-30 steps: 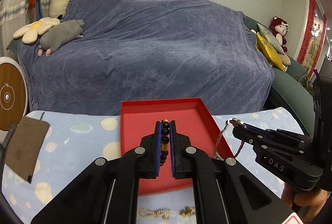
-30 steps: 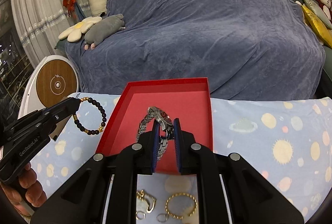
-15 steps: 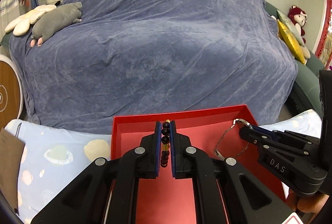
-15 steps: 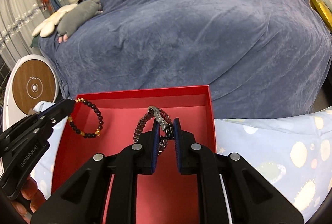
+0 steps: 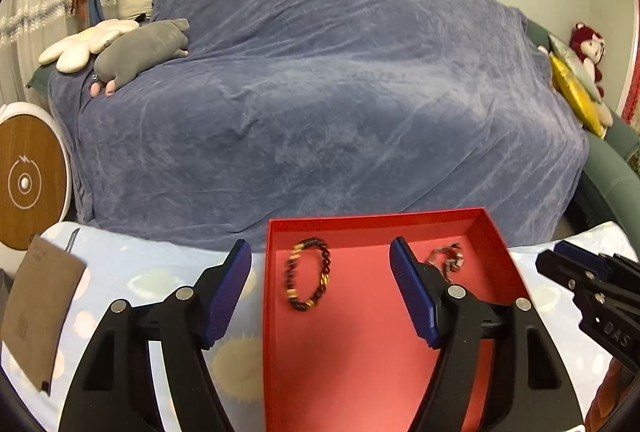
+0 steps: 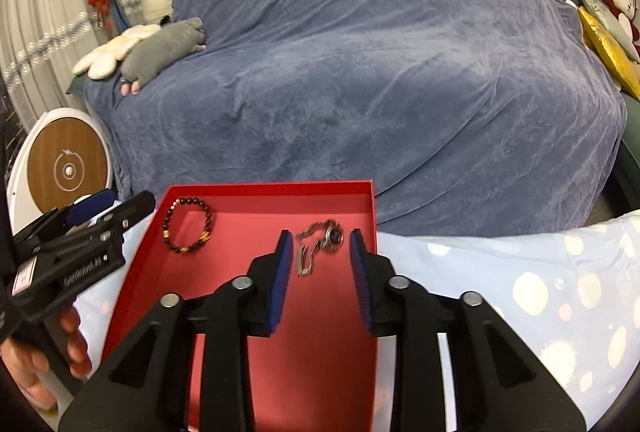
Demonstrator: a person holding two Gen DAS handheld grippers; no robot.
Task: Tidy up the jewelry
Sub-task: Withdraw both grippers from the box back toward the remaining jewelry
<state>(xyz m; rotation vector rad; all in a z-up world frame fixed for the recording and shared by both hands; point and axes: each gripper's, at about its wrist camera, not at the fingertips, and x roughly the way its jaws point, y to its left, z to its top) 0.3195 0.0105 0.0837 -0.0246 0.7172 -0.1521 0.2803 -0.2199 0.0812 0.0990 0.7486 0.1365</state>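
Observation:
A red tray (image 5: 494,232) (image 6: 370,208) stands on a pale blue patterned tablecloth. A dark beaded bracelet (image 5: 307,278) (image 6: 187,230) with gold beads lies free in its far left part. A silver wristwatch (image 5: 446,258) (image 6: 320,242) lies in the far right part. My left gripper (image 5: 320,252) hangs over the tray's left side, its jaws opening wide, the bracelet on the floor between them and untouched. My right gripper (image 6: 319,244) hovers above the watch, jaws opening, pads clear of it. Each gripper also shows at the other view's edge: right gripper (image 5: 592,284), left gripper (image 6: 88,228).
A sofa under a blue-grey blanket (image 5: 328,92) rises just behind the table. Plush toys (image 5: 140,52) lie at its left, cushions (image 5: 576,96) at its right. A round wooden-faced device (image 5: 28,184) stands at far left. A brown card (image 5: 36,316) lies on the tablecloth at left.
Both grippers carried their pieces over the tray and let go: the bracelet and the watch now lie on the tray floor. Both sets of jaws have spread apart.

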